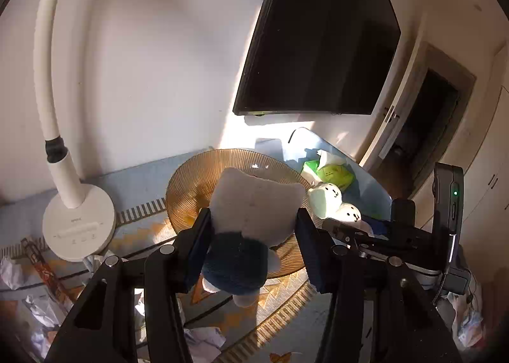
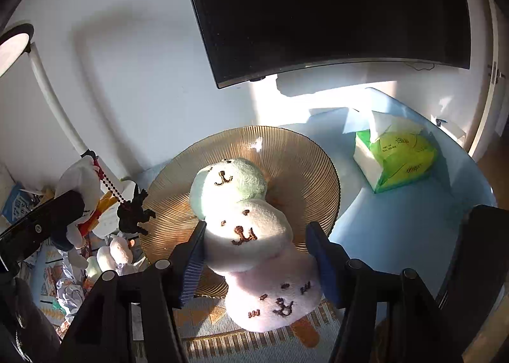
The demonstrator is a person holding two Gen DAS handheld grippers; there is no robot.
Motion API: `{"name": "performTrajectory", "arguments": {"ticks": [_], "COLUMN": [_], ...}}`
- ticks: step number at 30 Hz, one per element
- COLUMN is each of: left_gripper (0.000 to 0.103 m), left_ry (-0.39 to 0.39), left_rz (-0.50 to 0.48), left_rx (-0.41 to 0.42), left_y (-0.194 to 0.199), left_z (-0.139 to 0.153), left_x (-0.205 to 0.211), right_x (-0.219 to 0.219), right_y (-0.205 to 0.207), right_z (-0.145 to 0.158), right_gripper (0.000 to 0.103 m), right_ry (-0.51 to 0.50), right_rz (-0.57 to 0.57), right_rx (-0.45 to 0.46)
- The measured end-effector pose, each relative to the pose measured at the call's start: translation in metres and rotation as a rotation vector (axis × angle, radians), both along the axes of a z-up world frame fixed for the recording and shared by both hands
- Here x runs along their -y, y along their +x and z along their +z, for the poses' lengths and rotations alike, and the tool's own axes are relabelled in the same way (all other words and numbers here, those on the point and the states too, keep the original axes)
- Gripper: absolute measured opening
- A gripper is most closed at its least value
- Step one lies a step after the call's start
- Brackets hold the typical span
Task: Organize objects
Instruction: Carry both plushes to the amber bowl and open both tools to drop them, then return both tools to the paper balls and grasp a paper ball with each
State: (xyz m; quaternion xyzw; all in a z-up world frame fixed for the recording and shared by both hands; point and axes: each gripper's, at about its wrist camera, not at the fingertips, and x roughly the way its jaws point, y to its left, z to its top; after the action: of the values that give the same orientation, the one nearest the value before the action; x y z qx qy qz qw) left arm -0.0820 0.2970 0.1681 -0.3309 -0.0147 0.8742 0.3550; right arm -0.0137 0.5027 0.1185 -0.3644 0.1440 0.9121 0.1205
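- The left tongs (image 1: pixel 253 243) clamp a grey plush (image 1: pixel 254 204) in a dark blue top, hanging above the near rim of an amber plate (image 1: pixel 191 181).
- The right tongs (image 2: pixel 254 254) clamp a three-ball plush (image 2: pixel 251 235), green, white and pink, over that plate.
- The plate rests on the patterned bench (image 2: pixel 203 321).
- Far right lies a green tissue pack (image 2: pixel 397 156).
- Far left stands a white lamp (image 1: pixel 76 223).
- A dark screen (image 2: pixel 334 6) hangs on the far wall.
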Motion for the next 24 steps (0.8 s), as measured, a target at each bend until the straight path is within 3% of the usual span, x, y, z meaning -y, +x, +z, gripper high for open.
{"name": "performTrajectory", "arguments": {"ticks": [1, 3, 5, 7, 12, 16, 24], "left_gripper": [0.049, 0.051, 0.058, 0.078, 0.079, 0.079, 0.082], "left_ry": [-0.019, -0.048, -0.06, -0.07, -0.07, -0.058, 0.001], "left_rz": [0.007, 0.014, 0.004, 0.003, 0.02, 0.042, 0.162], "left_rx": [-0.004, -0.015, -0.012, -0.007, -0.031, -0.037, -0.144], "left_y": [-0.007, -0.018, -0.029, -0.036, -0.025, -0.011, 0.069], "left_z": [-0.005, -0.013, -0.019, -0.022, -0.018, -0.007, 0.04], "left_x": [-0.009, -0.024, -0.037, -0.043, -0.029, -0.004, 0.092], "right_x": [-0.003, -0.01, -0.015, -0.017, -0.003, 0.022, 0.093], "right_y": [-0.006, -0.015, -0.015, -0.008, 0.018, 0.039, 0.078], "right_z": [-0.003, -0.009, -0.012, -0.013, -0.01, 0.003, 0.026], "right_gripper": [0.063, 0.078, 0.081, 0.081, 0.082, 0.082, 0.093], "right_ry": [-0.008, -0.039, -0.052, -0.047, -0.029, -0.048, 0.004], "right_rz": [-0.009, -0.014, -0.033, -0.029, -0.01, 0.073, 0.24], "right_rx": [0.009, 0.022, 0.015, -0.001, -0.026, -0.06, -0.132]}}
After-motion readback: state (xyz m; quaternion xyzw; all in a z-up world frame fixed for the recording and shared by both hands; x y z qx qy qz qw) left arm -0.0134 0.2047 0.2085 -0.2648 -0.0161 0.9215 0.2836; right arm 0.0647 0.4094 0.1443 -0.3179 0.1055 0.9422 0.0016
